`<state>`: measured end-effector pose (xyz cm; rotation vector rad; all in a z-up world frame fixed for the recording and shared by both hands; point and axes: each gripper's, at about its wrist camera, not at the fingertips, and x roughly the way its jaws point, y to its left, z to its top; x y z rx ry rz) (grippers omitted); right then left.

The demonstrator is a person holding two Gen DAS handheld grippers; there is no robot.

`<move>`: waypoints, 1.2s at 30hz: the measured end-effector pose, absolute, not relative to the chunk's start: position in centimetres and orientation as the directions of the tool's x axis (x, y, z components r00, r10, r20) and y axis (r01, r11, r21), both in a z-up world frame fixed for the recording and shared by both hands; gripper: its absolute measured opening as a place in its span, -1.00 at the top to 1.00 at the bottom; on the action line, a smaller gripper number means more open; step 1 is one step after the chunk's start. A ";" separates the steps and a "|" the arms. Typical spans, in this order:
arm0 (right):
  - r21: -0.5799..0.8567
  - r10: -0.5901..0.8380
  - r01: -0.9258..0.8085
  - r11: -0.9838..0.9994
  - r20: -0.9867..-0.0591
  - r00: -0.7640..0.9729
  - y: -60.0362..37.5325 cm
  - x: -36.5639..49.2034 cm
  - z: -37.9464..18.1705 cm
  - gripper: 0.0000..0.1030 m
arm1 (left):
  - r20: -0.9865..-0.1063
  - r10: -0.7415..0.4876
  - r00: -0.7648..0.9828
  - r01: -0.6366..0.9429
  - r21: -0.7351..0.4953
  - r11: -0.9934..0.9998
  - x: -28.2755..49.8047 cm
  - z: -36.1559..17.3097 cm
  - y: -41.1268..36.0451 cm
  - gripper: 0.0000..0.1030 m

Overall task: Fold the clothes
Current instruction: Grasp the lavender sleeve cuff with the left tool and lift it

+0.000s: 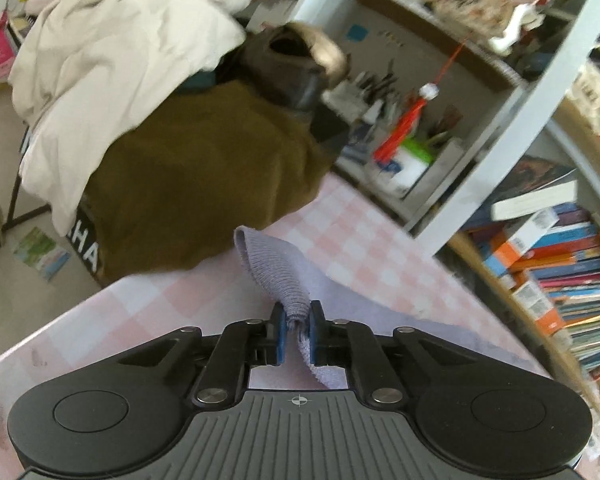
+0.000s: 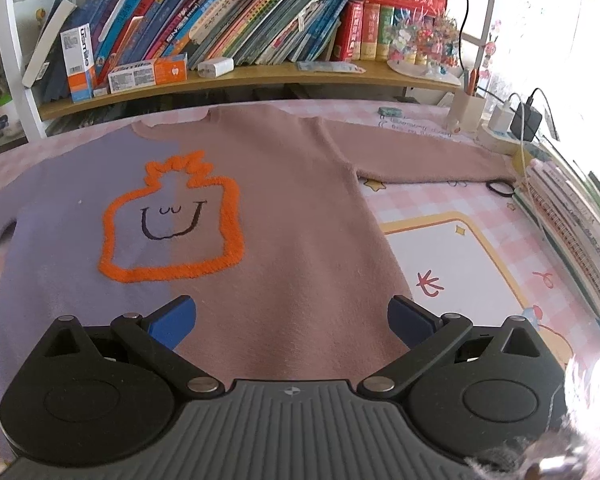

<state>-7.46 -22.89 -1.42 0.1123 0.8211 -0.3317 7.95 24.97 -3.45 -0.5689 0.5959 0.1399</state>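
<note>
Two heaped garments (image 1: pixel 148 120) beyond left tool (image 1: pixel 298 330), books (image 2: pixel 220 20) behind sweater (image 2: pixel 260 220).

You're in a lived-in home study: packed books (image 2: pixel 204 20) on a shelf (image 2: pixel 236 80), a pink checked desk (image 2: pixel 480 208), clothes (image 1: pixel 112 64) heaped nearby.

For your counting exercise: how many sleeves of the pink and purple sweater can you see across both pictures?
2. The pink sleeve lies flat on the table, stretched towards the chargers. The purple sleeve has its cuff pinched in the left tongs. None seems hidden.
</note>
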 end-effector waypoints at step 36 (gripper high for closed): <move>0.173 0.071 0.089 0.981 -0.743 0.666 -41.3 -7.5 -2.8 -1.00 | -0.537 -0.262 0.802 0.147 -0.249 0.957 15.0 1.4 -17.2 0.81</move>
